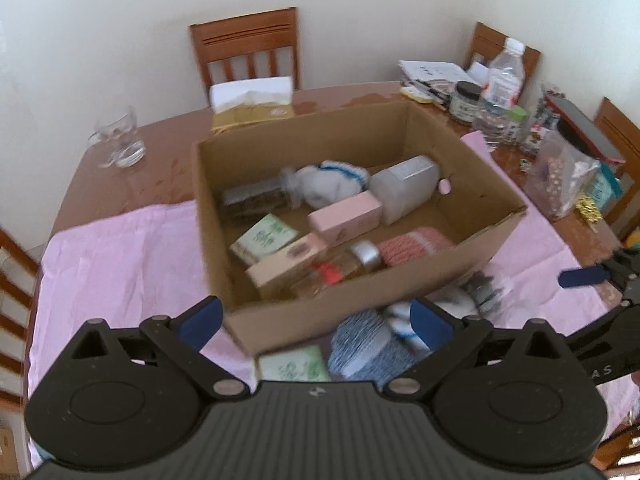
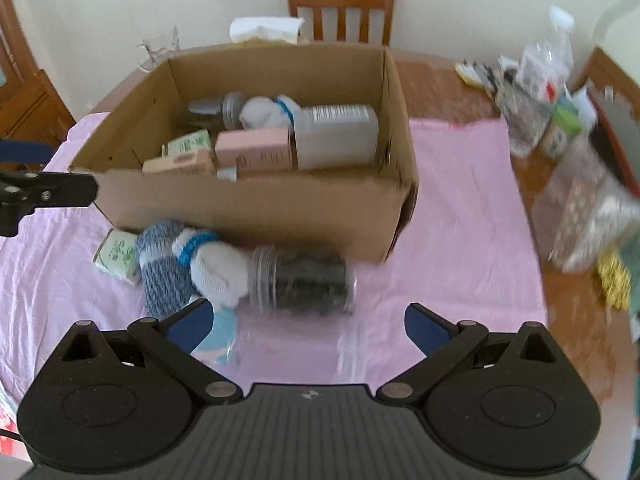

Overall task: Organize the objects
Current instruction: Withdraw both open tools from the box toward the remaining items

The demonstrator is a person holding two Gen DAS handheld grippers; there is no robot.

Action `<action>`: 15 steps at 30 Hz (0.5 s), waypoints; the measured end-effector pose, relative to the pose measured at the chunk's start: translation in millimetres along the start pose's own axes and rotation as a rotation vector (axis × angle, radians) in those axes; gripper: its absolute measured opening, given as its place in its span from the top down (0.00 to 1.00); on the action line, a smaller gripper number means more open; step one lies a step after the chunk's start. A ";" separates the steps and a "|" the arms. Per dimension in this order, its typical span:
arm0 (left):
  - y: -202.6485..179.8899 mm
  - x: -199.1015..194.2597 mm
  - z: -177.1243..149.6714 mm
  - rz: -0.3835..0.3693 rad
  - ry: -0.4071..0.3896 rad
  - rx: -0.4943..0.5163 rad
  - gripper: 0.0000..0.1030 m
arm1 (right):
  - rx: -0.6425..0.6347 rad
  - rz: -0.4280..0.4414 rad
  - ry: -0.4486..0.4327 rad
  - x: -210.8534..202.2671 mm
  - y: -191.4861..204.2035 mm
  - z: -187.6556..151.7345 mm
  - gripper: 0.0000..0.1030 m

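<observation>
An open cardboard box (image 2: pixel 256 204) sits on a pink cloth (image 2: pixel 460 208) spread over the wooden tabletop (image 1: pixel 120 168). Inside it lie a jar (image 1: pixel 256 200), a white rolled sock (image 1: pixel 332 182), a translucent plastic bottle (image 1: pixel 404 192), two pink cartons (image 1: pixel 346 218), a green packet (image 1: pixel 264 238) and a pinkish knitted piece (image 1: pixel 416 244).

In front of the box, on the cloth, lie another green packet (image 2: pixel 118 256), a blue knitted sock (image 2: pixel 160 276), a white sock with a blue band (image 2: pixel 216 272) and a dark-filled jar on its side (image 2: pixel 304 280) — all close together.

The left tool (image 1: pixel 316 320) hovers over the box's near wall, spread wide and holding nothing. The right tool (image 2: pixel 306 320) is likewise wide apart and empty, just short of the lying jar.
</observation>
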State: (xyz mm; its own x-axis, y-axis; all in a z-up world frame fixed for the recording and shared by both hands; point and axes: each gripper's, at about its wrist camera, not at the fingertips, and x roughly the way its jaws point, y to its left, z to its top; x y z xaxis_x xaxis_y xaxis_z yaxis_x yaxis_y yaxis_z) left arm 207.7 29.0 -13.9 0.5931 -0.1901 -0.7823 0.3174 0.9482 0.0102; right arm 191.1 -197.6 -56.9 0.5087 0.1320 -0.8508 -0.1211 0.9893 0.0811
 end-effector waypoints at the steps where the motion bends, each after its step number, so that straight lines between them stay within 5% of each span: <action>1: 2.0 0.8 -4.8 0.006 0.002 -0.010 0.03 | 0.006 -0.003 0.007 1.9 1.0 -3.6 0.00; 15: 16.7 25.9 -57.5 0.040 0.077 -0.146 0.03 | 0.063 -0.037 0.028 26.7 0.1 -21.5 0.00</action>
State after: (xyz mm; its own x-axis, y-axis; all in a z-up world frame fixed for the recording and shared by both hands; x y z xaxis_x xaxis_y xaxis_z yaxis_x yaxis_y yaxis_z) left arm 185.9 54.5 -69.9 0.5430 -0.1366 -0.8285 0.1806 0.9826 -0.0436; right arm 186.3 -195.3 -90.8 0.4876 0.0938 -0.8680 -0.0483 0.9956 0.0805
